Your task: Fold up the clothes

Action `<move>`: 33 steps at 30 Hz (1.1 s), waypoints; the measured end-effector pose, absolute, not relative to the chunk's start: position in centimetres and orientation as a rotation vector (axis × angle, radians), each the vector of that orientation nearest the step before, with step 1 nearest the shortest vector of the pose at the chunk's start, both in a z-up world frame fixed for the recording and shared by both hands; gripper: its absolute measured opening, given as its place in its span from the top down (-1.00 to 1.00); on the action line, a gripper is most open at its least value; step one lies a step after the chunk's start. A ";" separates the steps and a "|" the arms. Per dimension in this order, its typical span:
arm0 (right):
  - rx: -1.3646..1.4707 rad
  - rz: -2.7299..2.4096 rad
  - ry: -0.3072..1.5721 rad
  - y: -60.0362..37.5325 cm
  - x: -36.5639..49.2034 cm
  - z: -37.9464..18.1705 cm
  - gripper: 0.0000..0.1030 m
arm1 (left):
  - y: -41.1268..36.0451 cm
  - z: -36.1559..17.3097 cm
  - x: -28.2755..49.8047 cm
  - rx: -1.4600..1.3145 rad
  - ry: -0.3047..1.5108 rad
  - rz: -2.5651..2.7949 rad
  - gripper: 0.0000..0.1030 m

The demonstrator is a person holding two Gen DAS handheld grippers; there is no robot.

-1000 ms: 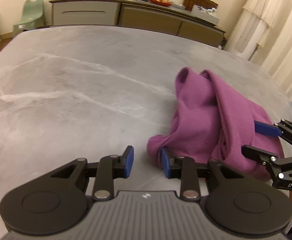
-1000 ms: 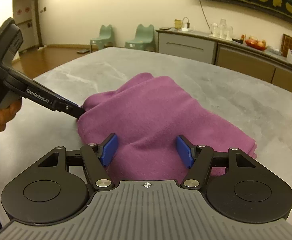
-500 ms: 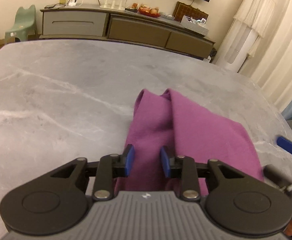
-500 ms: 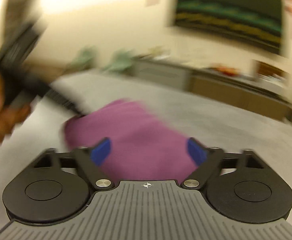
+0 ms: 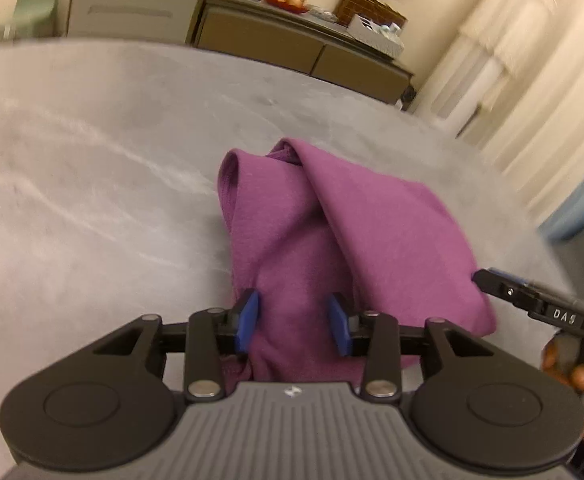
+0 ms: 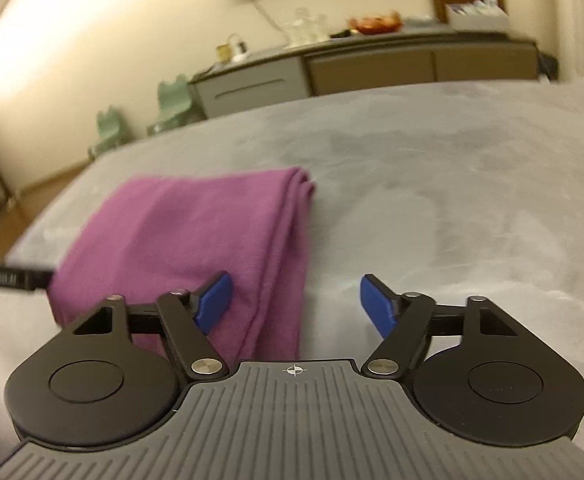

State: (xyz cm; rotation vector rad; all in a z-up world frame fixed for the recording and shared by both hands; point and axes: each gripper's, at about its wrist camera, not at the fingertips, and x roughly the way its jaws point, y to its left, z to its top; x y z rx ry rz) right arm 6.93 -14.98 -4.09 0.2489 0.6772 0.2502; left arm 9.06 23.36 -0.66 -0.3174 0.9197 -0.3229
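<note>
Purple garment (image 5: 355,240) is lying on the grey worktop (image 5: 92,200), already folded into a thick, narrow bundle with stacked layers showing along its far edge. Judging by that, the main folds are done; likely only tidying or one last fold is left.

Left gripper (image 5: 293,322) is sitting over the near end of the garment. Its fingers are narrow-to-mid and have just been opening, with cloth lying between the blue pads (image 5: 248,320); the pads look to be flanking the cloth rather than pinching it.

Right gripper (image 6: 295,308) is hanging beside the garment's folded edge. Its fingers are wide, though they have just been closing a little. One pad is over the cloth, the other over bare worktop; nothing is gripped.

Both views are motion-blurred. The garment's near end is hidden behind the left gripper body. What kind of garment it is can't be made out. Each view is cutting off the opposite gripper at the frame edge.
</note>
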 end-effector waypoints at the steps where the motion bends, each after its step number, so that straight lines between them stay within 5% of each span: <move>1: 0.294 0.258 0.675 -15.7 6.9 -3.9 -0.64 | 23.8 -0.7 9.1 -0.370 0.922 -0.316 0.15; 5: 0.397 0.366 0.730 -15.3 7.8 -4.7 -0.63 | 23.2 -1.3 9.6 -0.432 0.932 -0.294 -0.01; 7: 0.343 0.401 0.759 -14.0 8.4 -5.3 -0.17 | 21.5 -1.3 10.9 -0.344 0.915 -0.269 -0.01; 14: 0.042 0.220 0.694 -13.3 13.4 -3.3 -0.11 | 14.9 -2.1 19.1 -0.279 0.866 -0.284 0.04; 27: 0.111 0.123 0.697 -19.5 17.0 -0.7 -0.67 | 11.9 -1.7 19.1 -0.208 0.833 -0.198 -0.26; 29: 0.116 0.099 0.673 -20.1 15.3 0.8 -0.84 | 11.1 -0.5 17.8 -0.142 0.788 -0.180 -0.44; 33: 0.091 0.067 0.691 -20.1 12.5 1.6 -0.85 | 9.9 1.5 14.9 -0.072 0.718 -0.172 -0.98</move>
